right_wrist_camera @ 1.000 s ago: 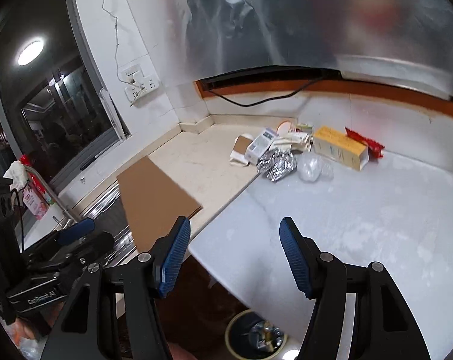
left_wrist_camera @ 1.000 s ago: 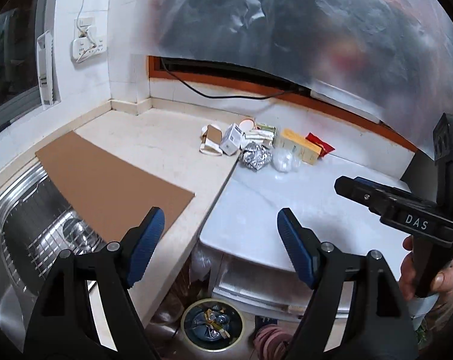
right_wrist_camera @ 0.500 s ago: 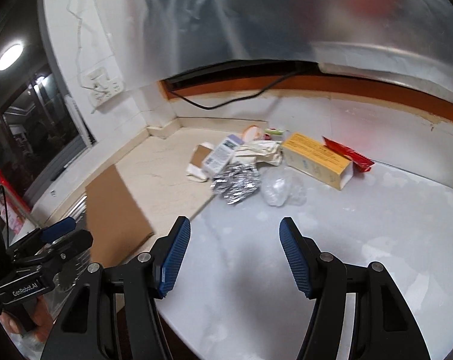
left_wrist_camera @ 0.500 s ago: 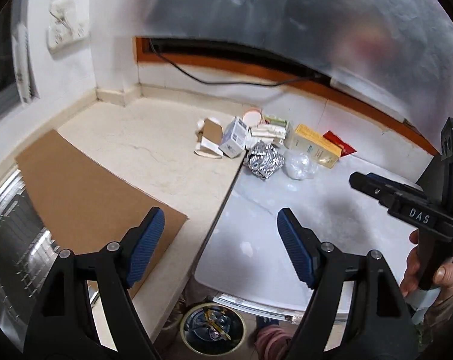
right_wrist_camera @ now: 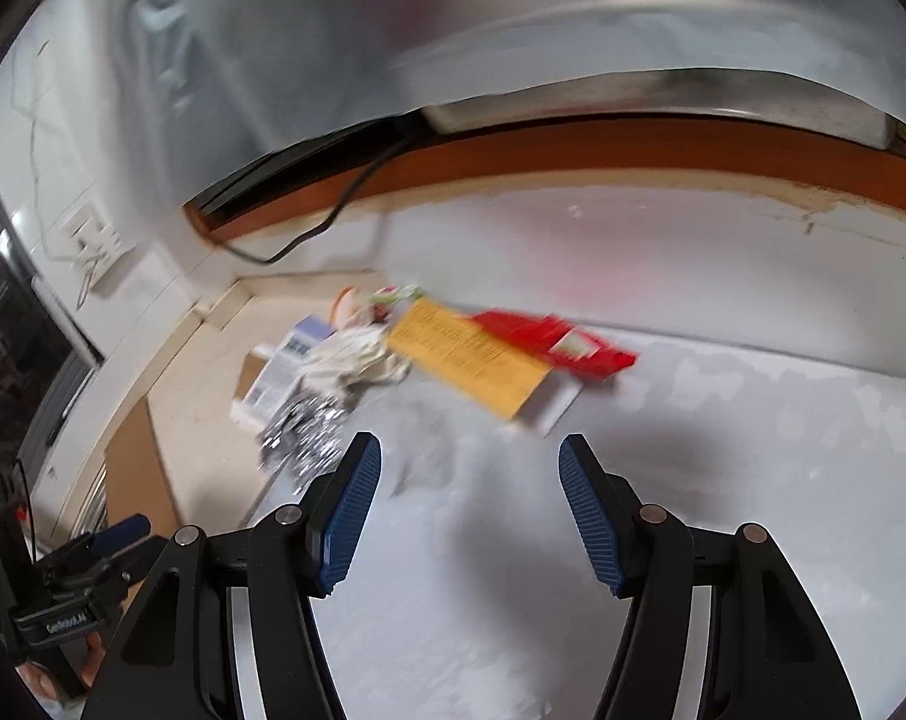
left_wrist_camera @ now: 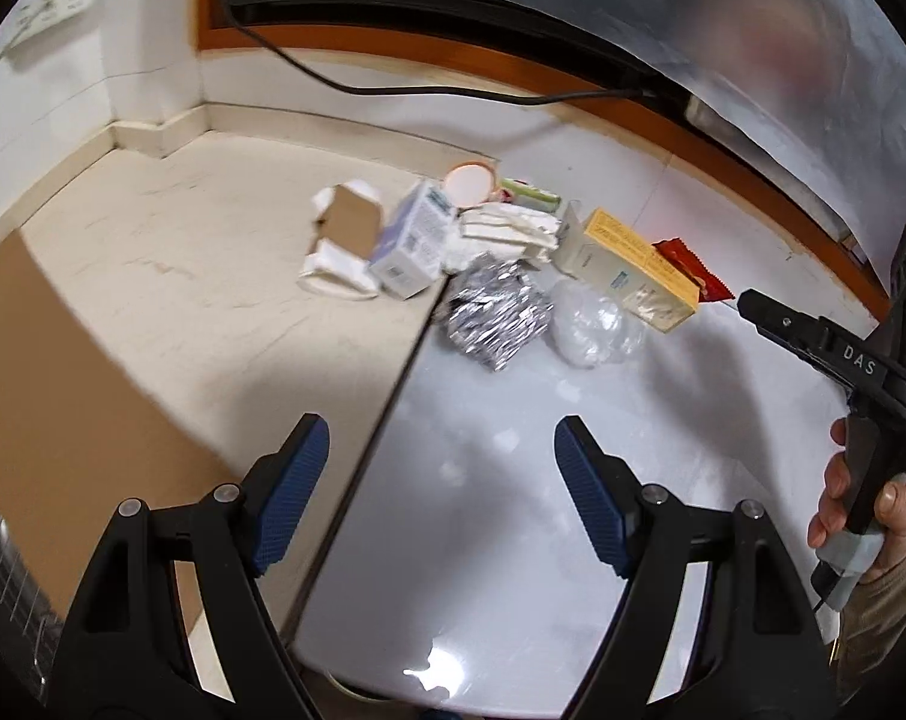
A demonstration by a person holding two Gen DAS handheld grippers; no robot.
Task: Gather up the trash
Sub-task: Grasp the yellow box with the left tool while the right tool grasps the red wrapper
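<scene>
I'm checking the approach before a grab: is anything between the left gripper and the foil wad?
Nothing visible. Only bare white counter lies between the open left gripper and the foil wad.

Looks like a home kitchen to me. The desk is a stone countertop running into a tiled corner, a wall socket sits up left of that corner, and a metal sink edge peeks out at the near left. Foil sheeting covers the wall above the corner.
</scene>
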